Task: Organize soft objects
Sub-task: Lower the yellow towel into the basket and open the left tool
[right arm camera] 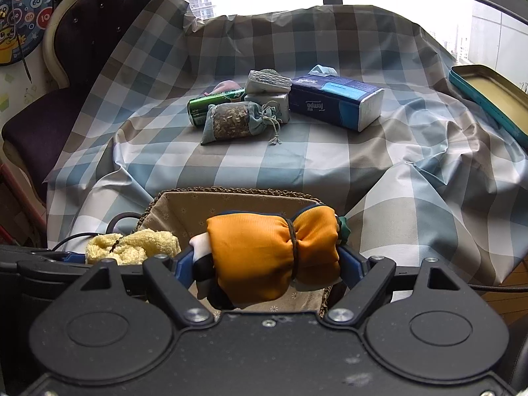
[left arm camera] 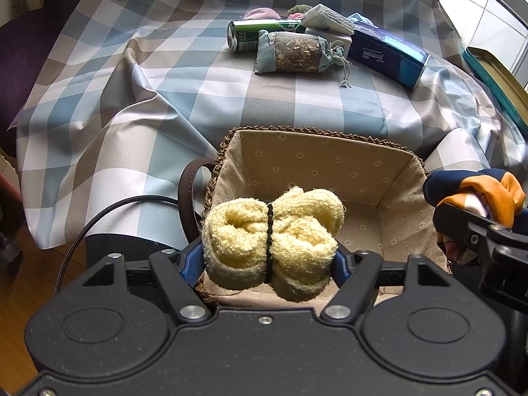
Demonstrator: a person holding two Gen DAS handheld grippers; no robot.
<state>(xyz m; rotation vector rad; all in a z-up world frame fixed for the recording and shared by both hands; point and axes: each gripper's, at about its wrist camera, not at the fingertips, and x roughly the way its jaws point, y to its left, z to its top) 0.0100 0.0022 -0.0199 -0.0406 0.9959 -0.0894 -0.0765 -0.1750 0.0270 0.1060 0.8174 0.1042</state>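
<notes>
My left gripper (left arm camera: 270, 257) is shut on a rolled yellow towel (left arm camera: 244, 231) tied with a dark band, held over the near end of a fabric-lined woven basket (left arm camera: 316, 155). My right gripper (right arm camera: 275, 259) is shut on an orange and navy cloth bundle (right arm camera: 257, 250) tied with a band, held over the same basket (right arm camera: 184, 204). The yellow towel also shows in the right wrist view (right arm camera: 132, 244); the orange bundle also shows in the left wrist view (left arm camera: 481, 191), at the basket's right side. A herb sachet (left arm camera: 293, 54) lies farther back on the table.
On the checked tablecloth (left arm camera: 198, 99) at the back lie a green can (left arm camera: 250, 31), a blue tissue pack (left arm camera: 389, 52), small white packs (left arm camera: 326, 19) and a pink item (left arm camera: 262, 13). A teal tin lid (right arm camera: 488, 99) sits at right. A purple chair (right arm camera: 66, 66) stands at left.
</notes>
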